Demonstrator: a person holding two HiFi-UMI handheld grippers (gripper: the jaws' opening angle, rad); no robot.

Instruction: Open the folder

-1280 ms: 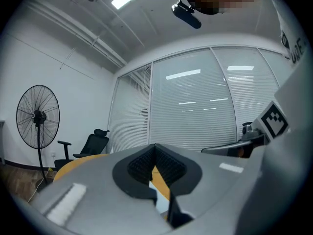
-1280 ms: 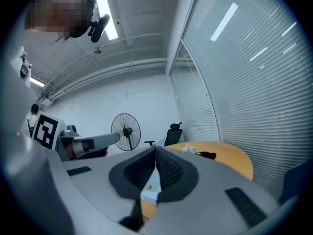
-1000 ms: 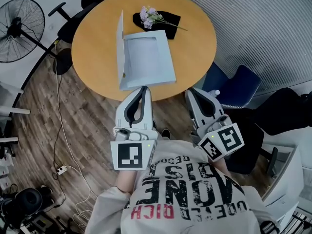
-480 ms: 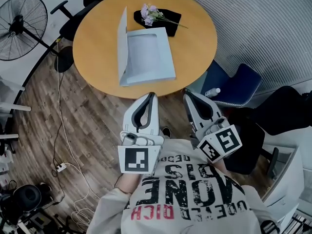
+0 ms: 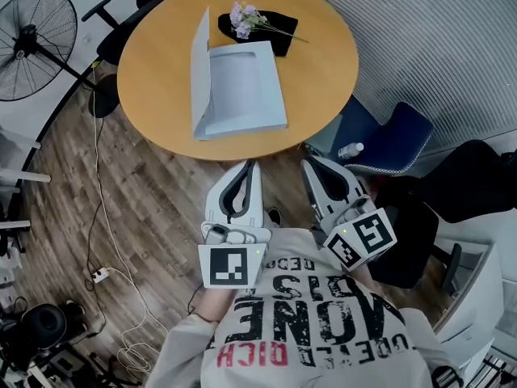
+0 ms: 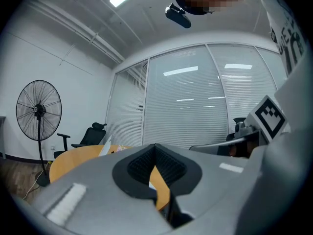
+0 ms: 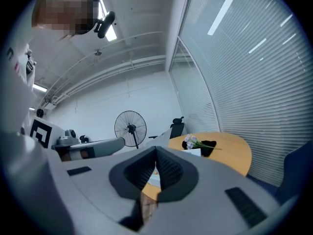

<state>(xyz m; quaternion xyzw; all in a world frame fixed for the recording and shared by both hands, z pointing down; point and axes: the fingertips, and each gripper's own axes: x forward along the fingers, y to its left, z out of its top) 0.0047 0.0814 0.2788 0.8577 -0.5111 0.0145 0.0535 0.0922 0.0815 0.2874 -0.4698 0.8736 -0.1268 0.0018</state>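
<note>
Folder: The pale folder (image 5: 242,91) lay on the round desk (image 5: 323,63), close to the desk's near edge.
Cover: One flap stood almost straight up from the desk and the other lay flat on it, so the folder looked partly open already.
Weight: It was probably very light, like thin card.
Stiffness: The standing flap kept its shape, so it seemed stiff enough to swing as one piece, but a hard pinch could bend it.
Slip: The smooth desk could let the whole folder slide when pushed, so the flat half might need holding down.
Where to hold: The best spot looked like the free top edge of the standing flap, far from the fold, where a gentle push would lay it down on the desk.
Left hand-held gripper (image 5: 249,165): It was closed with nothing in it, off the desk, just past the near edge.
Right hand-held gripper (image 5: 308,162): It was closed and empty too, also off the desk by the near edge.
Flowers (image 5: 246,21): They lay on a black cloth at the desk's far side, touching nothing that had to move.
</note>
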